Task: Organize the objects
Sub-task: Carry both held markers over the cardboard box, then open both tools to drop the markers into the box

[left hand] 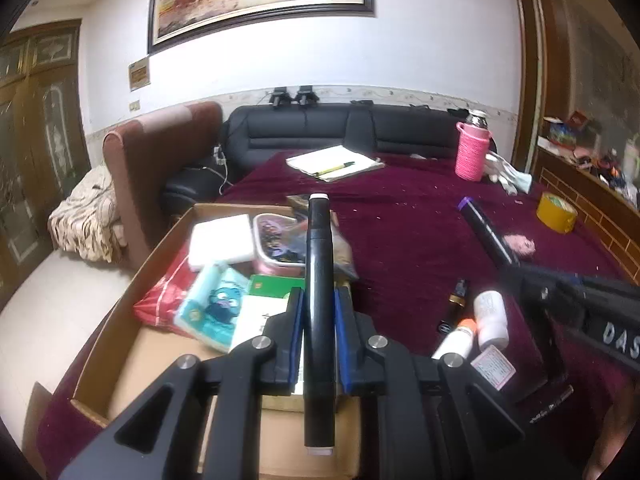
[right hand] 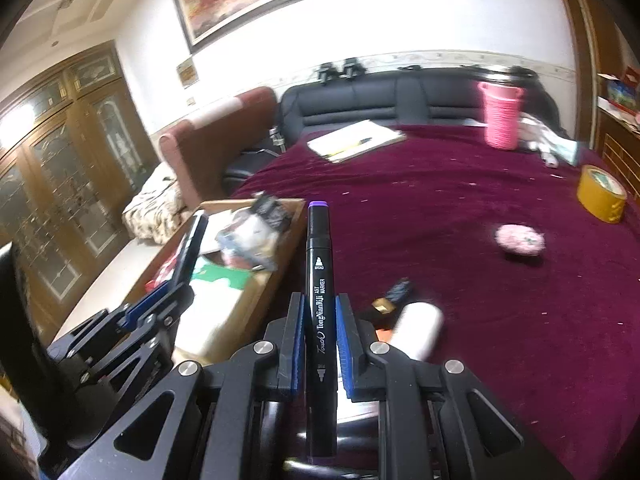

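Markers (left hand: pixel 319 300) (right hand: pixel 319 312) clamped lengthwise in grippers (left hand: pixel 319 296) (right hand: pixel 319 300), pointing forward

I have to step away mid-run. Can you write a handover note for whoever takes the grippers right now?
Left gripper: shut on a white-capped marker, over the box.
Right gripper: shut on a purple-capped marker, beside the box, over the cloth.
Done: box already holds packets and a case.
Left: both markers; on the cloth, two white bottles, a dark tube, tape, a pink ball.
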{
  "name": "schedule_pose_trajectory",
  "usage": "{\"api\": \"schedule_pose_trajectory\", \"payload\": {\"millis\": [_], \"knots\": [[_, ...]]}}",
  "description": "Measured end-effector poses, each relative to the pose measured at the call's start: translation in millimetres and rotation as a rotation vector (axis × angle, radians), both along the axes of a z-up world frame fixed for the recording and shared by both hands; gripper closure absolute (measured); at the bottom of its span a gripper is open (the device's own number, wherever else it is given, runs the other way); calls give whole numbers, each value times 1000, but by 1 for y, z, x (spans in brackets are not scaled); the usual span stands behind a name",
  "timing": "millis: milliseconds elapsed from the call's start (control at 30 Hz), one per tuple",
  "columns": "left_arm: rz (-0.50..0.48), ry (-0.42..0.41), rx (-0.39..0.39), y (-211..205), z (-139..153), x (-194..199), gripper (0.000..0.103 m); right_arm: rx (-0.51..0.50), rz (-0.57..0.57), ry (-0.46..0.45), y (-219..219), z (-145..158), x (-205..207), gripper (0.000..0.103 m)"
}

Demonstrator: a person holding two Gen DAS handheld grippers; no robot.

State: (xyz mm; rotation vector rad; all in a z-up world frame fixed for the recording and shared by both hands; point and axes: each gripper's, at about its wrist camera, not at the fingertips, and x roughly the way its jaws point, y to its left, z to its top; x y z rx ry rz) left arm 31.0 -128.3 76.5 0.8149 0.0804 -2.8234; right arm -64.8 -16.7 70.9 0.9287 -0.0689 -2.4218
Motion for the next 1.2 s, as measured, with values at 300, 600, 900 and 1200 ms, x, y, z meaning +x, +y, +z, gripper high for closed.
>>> {"api": "schedule_pose_trajectory", "payload": {"millis": [300, 600, 900, 1200], "knots": [[98, -3, 49, -48, 0, 15, 89, 36, 113, -17, -55, -6, 16, 86], [205, -38, 128, -109, -13, 23, 88, 45, 205, -82, -119, -16, 12, 86], [193, -107, 217, -142, -34, 21, 88, 24, 197, -142, -155, -33, -6, 86], [162, -125, 272, -146, -39, 18, 88, -3, 211, -215, -167, -44, -23, 85]]}}
